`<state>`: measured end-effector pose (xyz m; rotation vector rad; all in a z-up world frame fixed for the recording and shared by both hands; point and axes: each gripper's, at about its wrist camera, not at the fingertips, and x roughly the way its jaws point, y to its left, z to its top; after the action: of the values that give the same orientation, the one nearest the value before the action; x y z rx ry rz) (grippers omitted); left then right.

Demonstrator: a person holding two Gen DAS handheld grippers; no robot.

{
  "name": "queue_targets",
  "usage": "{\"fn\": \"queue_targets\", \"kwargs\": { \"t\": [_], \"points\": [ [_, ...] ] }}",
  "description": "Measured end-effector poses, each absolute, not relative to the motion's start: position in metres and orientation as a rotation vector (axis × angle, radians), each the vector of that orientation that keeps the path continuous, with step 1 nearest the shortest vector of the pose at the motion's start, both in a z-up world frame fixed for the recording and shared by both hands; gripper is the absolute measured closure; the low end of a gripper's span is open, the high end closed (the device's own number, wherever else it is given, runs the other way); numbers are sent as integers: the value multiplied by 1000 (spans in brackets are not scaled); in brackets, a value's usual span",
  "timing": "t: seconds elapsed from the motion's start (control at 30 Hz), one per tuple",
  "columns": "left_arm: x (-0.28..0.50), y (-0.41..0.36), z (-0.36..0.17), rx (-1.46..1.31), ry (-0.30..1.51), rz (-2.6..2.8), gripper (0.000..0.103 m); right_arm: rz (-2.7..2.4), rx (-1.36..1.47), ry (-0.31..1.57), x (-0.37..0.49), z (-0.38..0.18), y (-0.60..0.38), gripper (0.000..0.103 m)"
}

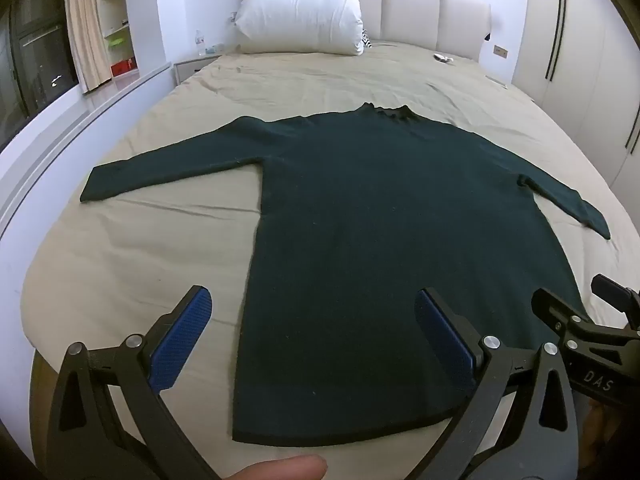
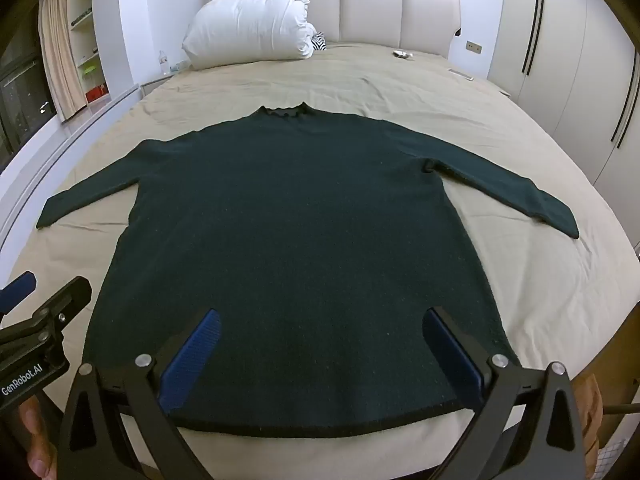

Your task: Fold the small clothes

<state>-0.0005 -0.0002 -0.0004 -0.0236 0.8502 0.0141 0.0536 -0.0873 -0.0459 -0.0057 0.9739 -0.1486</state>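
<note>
The left gripper [image 1: 316,304] has its jaws spread wide with nothing between them, and it hangs above the near left part of the sweater's hem. The right gripper [image 2: 324,326] is spread just as wide and also empty, above the near middle of the hem. The two sit side by side at the foot of the bed [image 1: 120,272], each showing at the edge of the other's view.

The dark green sweater [image 1: 384,208] lies flat on the bed sheet straight ahead of both grippers. Its long axis runs away from them: hem nearest, collar [image 2: 285,112] farthest, pointing at the pillow [image 2: 252,20]. The sleeves stretch out to either side. The left sleeve [image 1: 160,168] ends nearer the left gripper, and the right sleeve [image 2: 516,192] nearer the right one.

No fold looks started. A likely first move is for each gripper to reach out to its own side and bring a sleeve or side edge in over the body.
</note>
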Motion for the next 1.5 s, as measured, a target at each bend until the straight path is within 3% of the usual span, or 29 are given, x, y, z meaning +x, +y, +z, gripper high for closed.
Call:
{"fn": "queue_targets", "kwargs": {
  "t": [1.5],
  "points": [
    [-1,4,-3,-26,859,9,0,-153,-30,1003,54,-50,-82,0]
  ]
}}
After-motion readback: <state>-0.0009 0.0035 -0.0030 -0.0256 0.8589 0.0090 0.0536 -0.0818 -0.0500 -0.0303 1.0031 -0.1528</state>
